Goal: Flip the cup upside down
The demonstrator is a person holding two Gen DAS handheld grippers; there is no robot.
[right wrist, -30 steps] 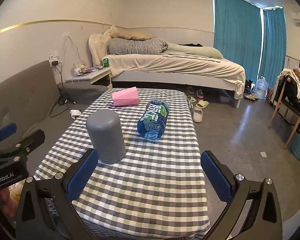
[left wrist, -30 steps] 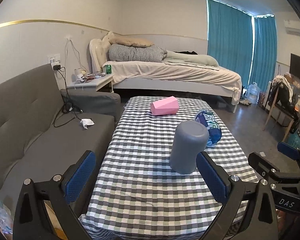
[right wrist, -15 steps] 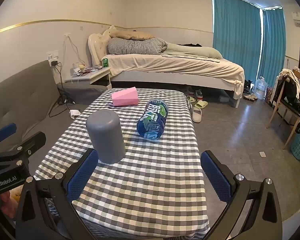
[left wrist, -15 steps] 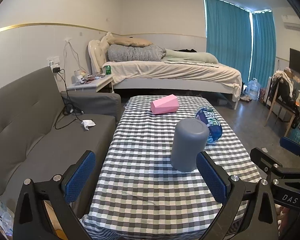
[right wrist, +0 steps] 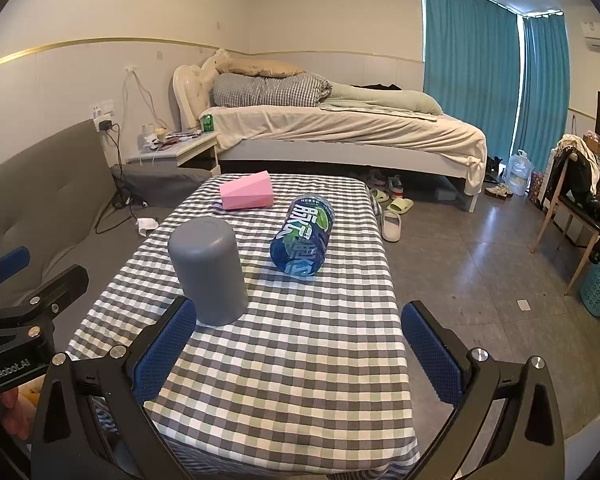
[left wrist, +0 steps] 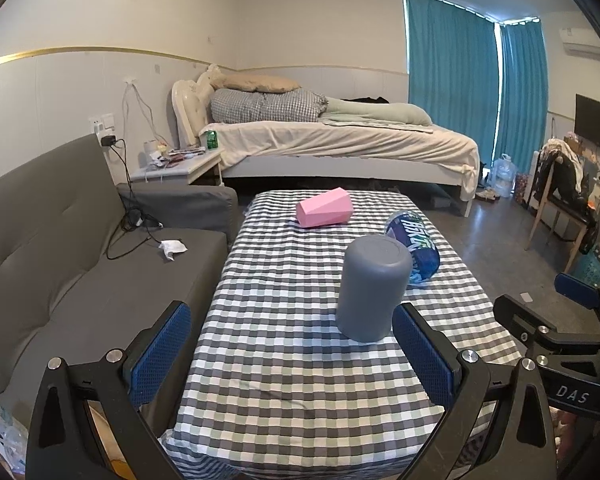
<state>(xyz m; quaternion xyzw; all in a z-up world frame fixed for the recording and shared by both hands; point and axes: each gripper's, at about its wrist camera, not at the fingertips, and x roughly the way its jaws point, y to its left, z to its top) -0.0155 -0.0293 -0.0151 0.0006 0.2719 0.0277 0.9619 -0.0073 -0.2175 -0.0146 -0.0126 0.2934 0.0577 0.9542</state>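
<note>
A grey cup point(left wrist: 370, 288) stands on the checkered table point(left wrist: 284, 364) with its closed end up and its mouth down; it also shows in the right wrist view point(right wrist: 210, 270). My left gripper point(left wrist: 292, 350) is open and empty near the table's front edge, with the cup just beyond its right finger. My right gripper point(right wrist: 300, 350) is open and empty, with the cup just beyond its left finger. Each gripper shows at the edge of the other's view.
A pink cup point(left wrist: 325, 213) lies on its side at the table's far end. A blue water bottle point(left wrist: 414, 250) lies on its side right of the grey cup. A grey sofa point(left wrist: 60, 264) runs along the left. A bed point(left wrist: 340, 148) stands behind.
Both views have drifted slightly; the cup and the other objects have not moved. Both grippers stay open.
</note>
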